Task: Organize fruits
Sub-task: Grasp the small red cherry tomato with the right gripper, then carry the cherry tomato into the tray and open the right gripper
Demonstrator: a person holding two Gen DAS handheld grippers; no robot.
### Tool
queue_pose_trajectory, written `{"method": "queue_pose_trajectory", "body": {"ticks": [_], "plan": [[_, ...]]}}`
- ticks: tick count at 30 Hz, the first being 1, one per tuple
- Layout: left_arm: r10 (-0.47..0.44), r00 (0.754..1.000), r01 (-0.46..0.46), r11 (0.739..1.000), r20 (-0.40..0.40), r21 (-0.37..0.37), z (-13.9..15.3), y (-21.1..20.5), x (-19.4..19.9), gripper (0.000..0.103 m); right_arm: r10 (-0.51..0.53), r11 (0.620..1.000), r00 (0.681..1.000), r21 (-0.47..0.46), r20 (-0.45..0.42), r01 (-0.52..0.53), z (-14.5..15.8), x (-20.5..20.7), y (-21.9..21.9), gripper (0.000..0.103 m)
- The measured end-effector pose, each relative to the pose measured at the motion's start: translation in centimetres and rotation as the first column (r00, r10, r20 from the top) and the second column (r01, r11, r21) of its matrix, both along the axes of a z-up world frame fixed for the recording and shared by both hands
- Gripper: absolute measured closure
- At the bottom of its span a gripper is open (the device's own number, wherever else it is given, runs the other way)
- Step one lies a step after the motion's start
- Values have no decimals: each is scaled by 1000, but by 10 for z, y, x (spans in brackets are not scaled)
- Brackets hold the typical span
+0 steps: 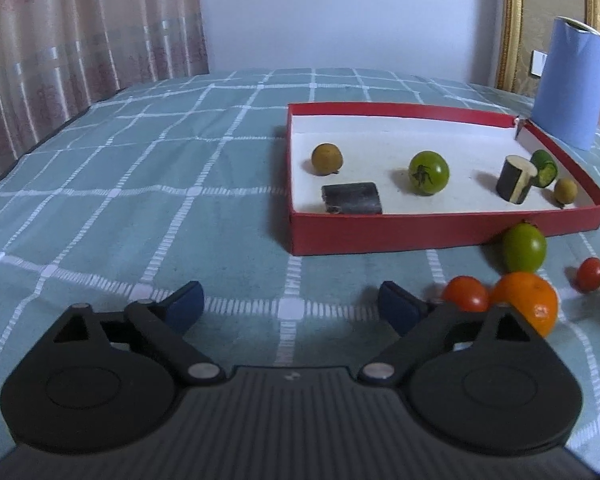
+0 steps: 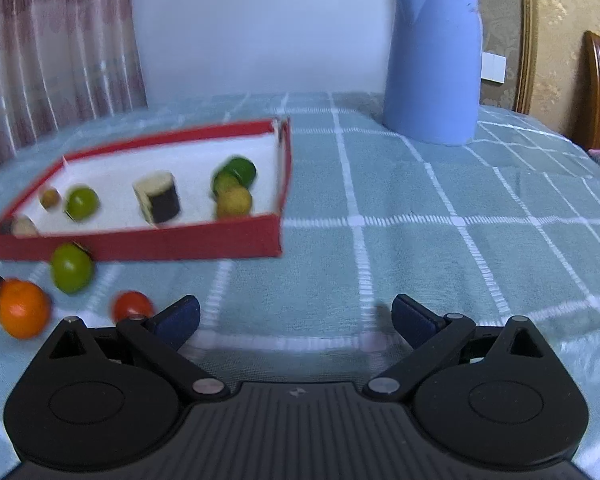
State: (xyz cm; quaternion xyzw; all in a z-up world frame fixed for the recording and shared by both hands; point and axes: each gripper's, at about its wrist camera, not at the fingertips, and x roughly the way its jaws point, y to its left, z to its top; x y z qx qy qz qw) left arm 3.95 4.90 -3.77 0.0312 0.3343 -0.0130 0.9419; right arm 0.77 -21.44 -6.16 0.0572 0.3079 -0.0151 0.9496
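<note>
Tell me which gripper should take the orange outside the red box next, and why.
Left, probably. The orange lies just beside the left gripper, whose jaws stand open and empty. From the right gripper, also open, it sits farther off at the picture's left edge, beyond a red tomato.

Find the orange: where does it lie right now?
The orange lies on the cloth outside the red box, low right in the left wrist view, touching a red tomato and beside a green fruit.

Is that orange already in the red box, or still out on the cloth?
Out. The orange lies on the checked cloth in front of the red box, beside a red tomato.
</note>
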Motion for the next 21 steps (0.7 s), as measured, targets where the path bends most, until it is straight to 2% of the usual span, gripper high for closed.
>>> {"method": "queue_pose_trajectory", "body": {"ticks": [2, 7, 10, 12, 15, 16, 18, 21], "plan": [[7, 1000, -7, 1000, 1, 4, -1, 0, 0, 4, 55, 998, 998, 20, 4, -55, 2, -5, 10, 2], [13, 1000, -13, 1000, 9, 15, -1, -1, -1, 2, 131, 991, 991, 3, 23, -131, 8, -12, 36, 18], [18, 1000, -18, 1000, 8, 17, -1, -1, 0, 0, 173, 985, 985, 3, 10, -173, 8, -8, 47, 33], [24, 1000, -24, 1000, 1, 7, -1, 0, 1, 0, 184, 983, 983, 8, -6, -184, 6, -1, 52, 48], [25, 1000, -25, 1000, -6, -11, -2, 3, 2, 0, 201, 979, 979, 30, -22, -200, 2, 7, 58, 55], [25, 1000, -25, 1000, -7, -13, -1, 3, 2, 0, 203, 979, 979, 22, -17, -203, 1, 7, 60, 57], [25, 1000, -25, 1000, -6, -12, -1, 3, 2, 0, 209, 978, 978, -7, -12, -209, 2, 8, 66, 68], [25, 1000, -25, 1000, -7, -14, -1, 3, 2, 0, 204, 978, 979, -42, -7, -204, 0, 8, 71, 77]]}}
